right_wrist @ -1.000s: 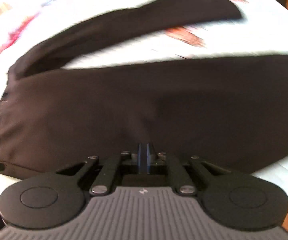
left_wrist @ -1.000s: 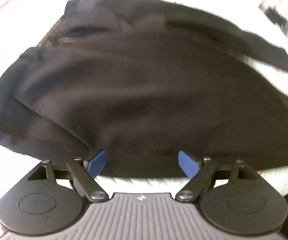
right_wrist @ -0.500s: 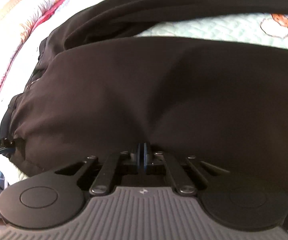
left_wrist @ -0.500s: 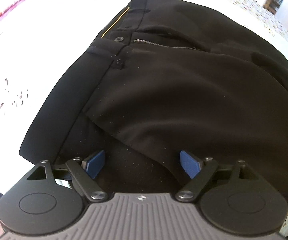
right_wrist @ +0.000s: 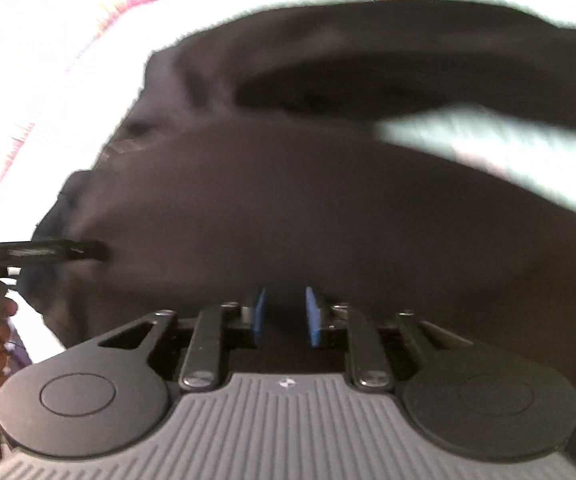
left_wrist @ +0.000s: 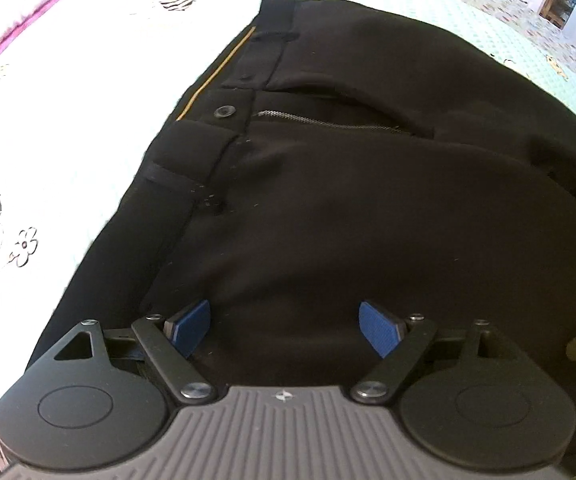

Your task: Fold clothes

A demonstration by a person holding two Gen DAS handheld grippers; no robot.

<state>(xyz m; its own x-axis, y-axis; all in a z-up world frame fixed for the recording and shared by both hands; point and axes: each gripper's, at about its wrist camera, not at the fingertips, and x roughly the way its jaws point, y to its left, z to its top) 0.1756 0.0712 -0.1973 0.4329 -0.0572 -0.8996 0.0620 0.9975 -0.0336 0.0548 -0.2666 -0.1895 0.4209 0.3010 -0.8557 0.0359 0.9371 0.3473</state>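
Left hand-held gripper (left_wrist: 284, 322) spread wide, right hand-held gripper (right_wrist: 285, 315) slightly parted, both empty, one black trousers (left_wrist: 367, 208).

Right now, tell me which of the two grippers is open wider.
The left gripper: its blue pads stand far apart over the black trousers. The right gripper shows only a narrow gap between its pads.

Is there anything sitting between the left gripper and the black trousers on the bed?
Nothing visible is in the way. The left gripper has its jaws wide open right over the black trousers, with only dark cloth between the blue pads. The trousers lie on the patterned bedspread, zipper and button facing up.
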